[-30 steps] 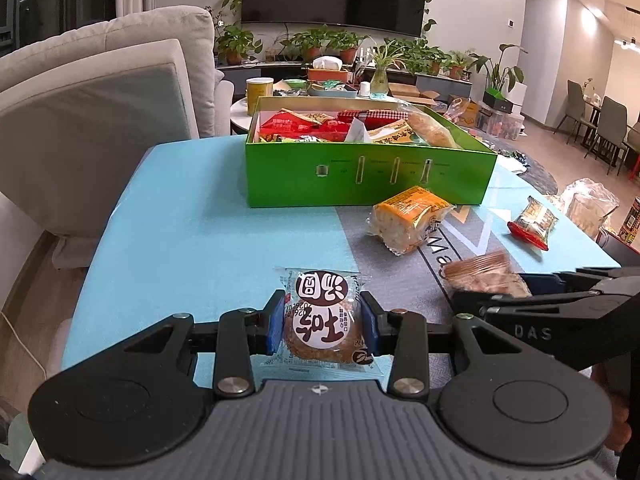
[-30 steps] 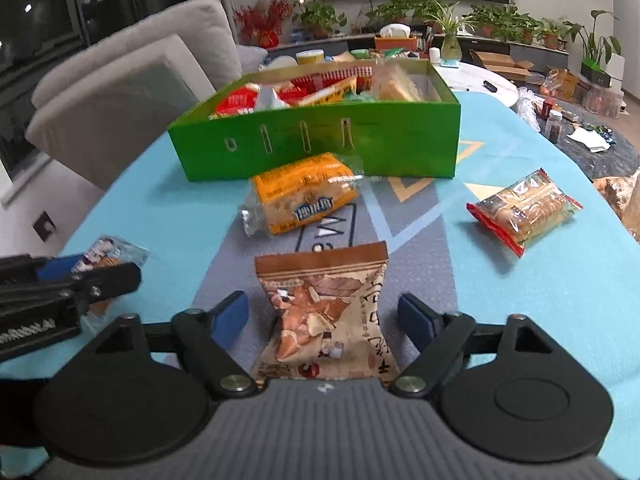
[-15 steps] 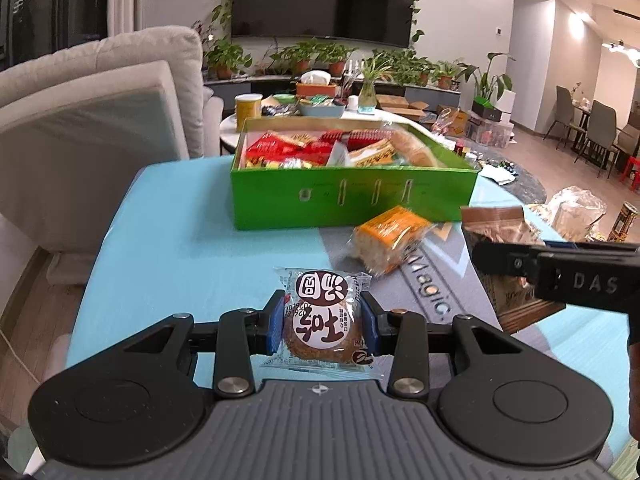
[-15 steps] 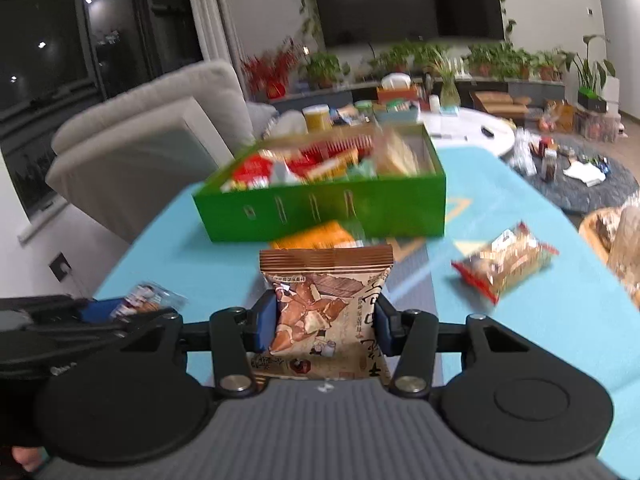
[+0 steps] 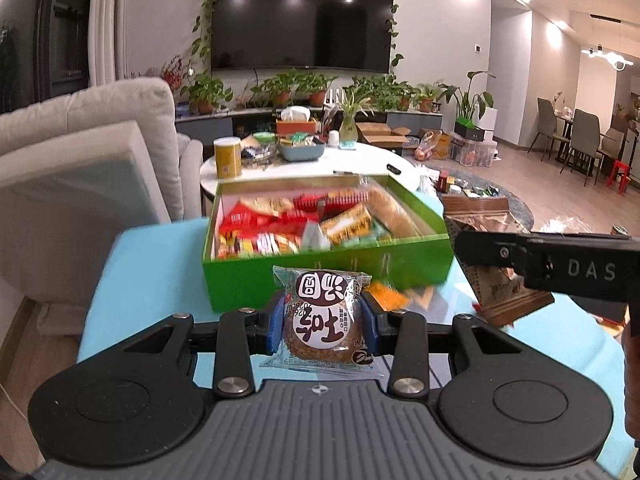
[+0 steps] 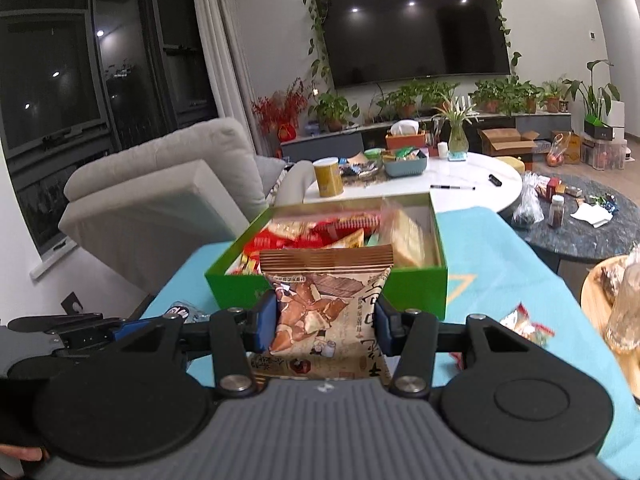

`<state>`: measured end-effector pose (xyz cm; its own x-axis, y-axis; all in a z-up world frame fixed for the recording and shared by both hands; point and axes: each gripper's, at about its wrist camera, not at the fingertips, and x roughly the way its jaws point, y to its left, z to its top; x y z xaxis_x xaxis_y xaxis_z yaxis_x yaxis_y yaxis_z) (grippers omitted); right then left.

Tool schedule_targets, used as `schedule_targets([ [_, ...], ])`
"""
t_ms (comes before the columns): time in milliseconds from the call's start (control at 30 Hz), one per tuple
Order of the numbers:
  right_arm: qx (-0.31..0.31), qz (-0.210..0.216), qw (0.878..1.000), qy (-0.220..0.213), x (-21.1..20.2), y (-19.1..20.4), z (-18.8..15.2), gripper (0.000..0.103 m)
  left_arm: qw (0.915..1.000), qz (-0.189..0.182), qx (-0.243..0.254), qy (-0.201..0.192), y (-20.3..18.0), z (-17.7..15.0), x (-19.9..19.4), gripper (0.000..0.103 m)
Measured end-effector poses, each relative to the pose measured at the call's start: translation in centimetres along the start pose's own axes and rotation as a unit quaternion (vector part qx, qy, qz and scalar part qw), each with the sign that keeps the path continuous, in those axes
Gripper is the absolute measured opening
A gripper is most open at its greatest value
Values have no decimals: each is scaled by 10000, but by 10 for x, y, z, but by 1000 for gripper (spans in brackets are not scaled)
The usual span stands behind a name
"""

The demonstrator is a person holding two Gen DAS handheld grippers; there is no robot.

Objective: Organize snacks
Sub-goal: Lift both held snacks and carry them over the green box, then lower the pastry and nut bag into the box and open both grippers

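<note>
My left gripper (image 5: pixel 322 326) is shut on a round brown cake in a clear wrapper with a white label (image 5: pixel 320 318), held above the blue tablecloth. My right gripper (image 6: pixel 326 318) is shut on a brown snack bag (image 6: pixel 326 304), also lifted off the table. Straight ahead stands the open green box (image 5: pixel 320 280), full of mixed snack packets. In the left wrist view the right gripper (image 5: pixel 472 246) crosses the right side with the brown bag (image 5: pixel 500 284) hanging from it. The left gripper (image 6: pixel 116 328) shows at the lower left of the right wrist view.
An orange packet (image 5: pixel 386 298) lies just in front of the box, and a red-edged clear packet (image 6: pixel 524 326) lies on the tablecloth (image 6: pixel 520 264) to the right. A grey sofa (image 5: pixel 80 168) stands left. Behind the box is a white round table (image 6: pixel 460 184) with a yellow can and a bowl.
The right gripper closed on the brown bag and lifted it off the table. Both grippers rose with their snacks and came closer to the green box, which now looks larger and is seen from above.
</note>
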<state>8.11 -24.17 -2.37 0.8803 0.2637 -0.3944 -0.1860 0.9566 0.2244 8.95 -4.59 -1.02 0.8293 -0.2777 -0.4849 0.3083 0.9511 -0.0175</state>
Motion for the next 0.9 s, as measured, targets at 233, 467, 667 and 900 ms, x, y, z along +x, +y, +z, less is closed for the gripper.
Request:
schedule_targets([
  [233, 48, 1, 9999, -132, 16, -10, 20, 73, 9997, 144, 171, -103, 6, 36, 28, 36],
  [467, 54, -35, 9997, -233, 44, -20, 39, 73, 9997, 215, 106, -74, 23, 67, 76, 36],
  [667, 102, -61, 9997, -229, 67, -29, 45, 73, 9997, 208, 142, 76, 29, 79, 121, 36],
  [900, 226, -63, 9996, -185, 93, -37, 51, 73, 9995, 202, 104, 236, 35, 79, 159, 36],
])
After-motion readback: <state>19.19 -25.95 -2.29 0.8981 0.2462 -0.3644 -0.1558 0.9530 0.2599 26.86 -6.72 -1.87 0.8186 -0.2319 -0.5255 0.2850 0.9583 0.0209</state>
